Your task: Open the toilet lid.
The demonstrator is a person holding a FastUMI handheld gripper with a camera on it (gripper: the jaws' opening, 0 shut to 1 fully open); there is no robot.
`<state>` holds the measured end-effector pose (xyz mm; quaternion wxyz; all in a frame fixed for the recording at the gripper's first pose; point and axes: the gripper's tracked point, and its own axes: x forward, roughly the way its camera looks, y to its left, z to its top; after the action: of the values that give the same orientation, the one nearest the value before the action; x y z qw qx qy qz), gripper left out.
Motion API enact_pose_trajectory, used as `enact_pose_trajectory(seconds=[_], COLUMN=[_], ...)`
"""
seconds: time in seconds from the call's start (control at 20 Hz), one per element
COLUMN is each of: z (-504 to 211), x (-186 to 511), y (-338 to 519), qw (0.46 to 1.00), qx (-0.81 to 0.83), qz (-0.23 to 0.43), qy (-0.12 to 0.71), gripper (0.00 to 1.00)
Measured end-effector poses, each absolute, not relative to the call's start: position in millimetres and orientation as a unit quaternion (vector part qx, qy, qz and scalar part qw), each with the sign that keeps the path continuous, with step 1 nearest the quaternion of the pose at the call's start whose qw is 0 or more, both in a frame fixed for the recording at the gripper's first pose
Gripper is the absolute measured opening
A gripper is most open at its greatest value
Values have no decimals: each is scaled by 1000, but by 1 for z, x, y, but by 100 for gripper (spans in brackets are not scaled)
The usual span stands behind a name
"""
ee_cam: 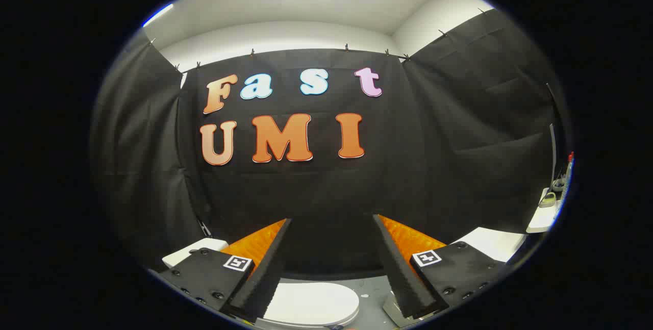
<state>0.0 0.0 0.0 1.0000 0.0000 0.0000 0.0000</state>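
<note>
Gripper view: your fingers point(331, 263) are spread wide and hold nothing, aimed high at the cloth wall. The lid point(314, 303) lies closed at the bottom centre, below them. You're at the approach, I judge: tilt down, reach its front edge.

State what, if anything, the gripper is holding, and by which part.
Nothing is held. The gripper is open, its fingers apart with only air between them, above the closed toilet lid.

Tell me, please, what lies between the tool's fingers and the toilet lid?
Nothing: in the gripper view the open tool hangs above the closed toilet lid, with only bare air between them.
</note>
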Motion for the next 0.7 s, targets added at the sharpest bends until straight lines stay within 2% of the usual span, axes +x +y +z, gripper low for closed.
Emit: enact_pose_trajectory(seconds=[0.7], z=[4], x=[-7], y=[9], qw=[1000], qx=[-9], qz=[3], qy=[-2], gripper=[98])
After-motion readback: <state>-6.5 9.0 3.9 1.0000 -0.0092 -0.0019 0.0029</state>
